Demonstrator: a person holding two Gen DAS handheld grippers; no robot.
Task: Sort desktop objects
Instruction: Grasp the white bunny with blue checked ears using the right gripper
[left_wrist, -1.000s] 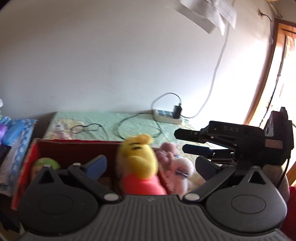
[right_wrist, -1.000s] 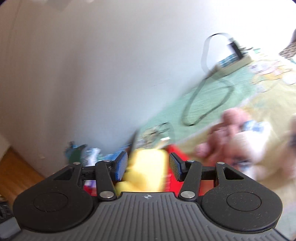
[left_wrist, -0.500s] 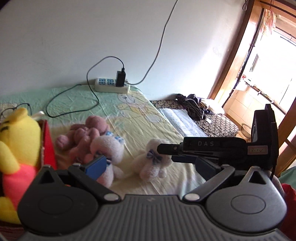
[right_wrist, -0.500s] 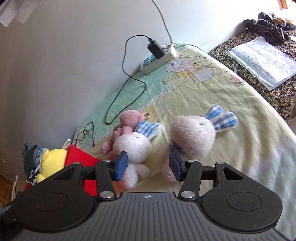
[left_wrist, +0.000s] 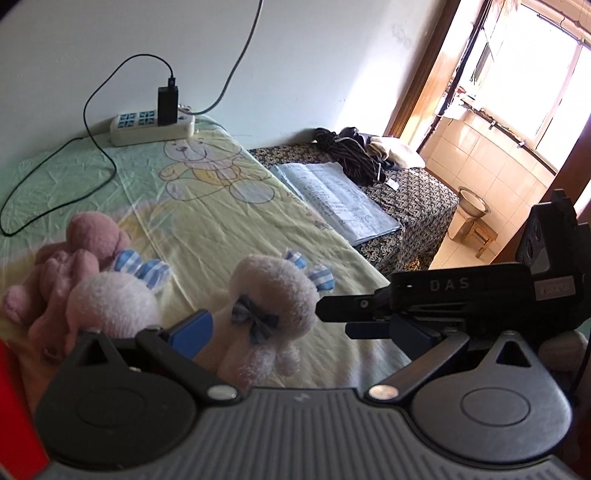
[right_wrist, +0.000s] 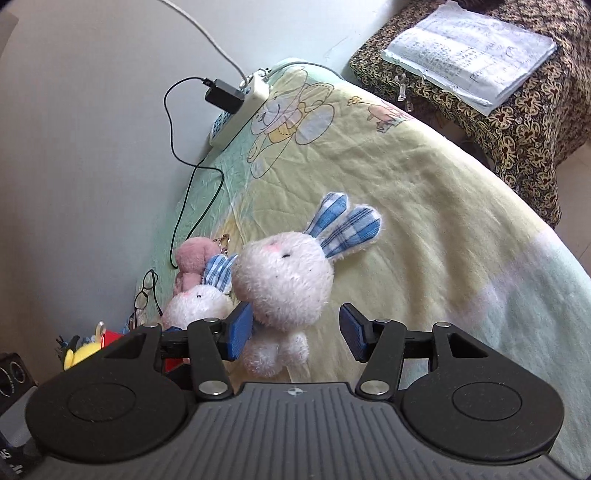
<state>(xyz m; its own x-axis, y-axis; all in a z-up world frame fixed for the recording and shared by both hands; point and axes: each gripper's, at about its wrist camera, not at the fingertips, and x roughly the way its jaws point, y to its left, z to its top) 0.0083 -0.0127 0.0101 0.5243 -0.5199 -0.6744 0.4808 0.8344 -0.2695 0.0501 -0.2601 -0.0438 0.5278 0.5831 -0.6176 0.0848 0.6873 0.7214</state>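
Both the right tongs (right_wrist: 295, 334) and the left tongs (left_wrist: 295, 328) stand spread, blue ribbed pads either side of a fluffy white rabbit (right_wrist: 282, 280) with checked blue ears, lying mid-bed (right_wrist: 424, 206) on wrinkled cartoon sheet beside a second rabbit (right_wrist: 197, 304) and a pink plush (right_wrist: 192, 258).

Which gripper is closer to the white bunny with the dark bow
Right. The right gripper has its open fingers around the bunny; the left gripper, also open, sits just behind it.
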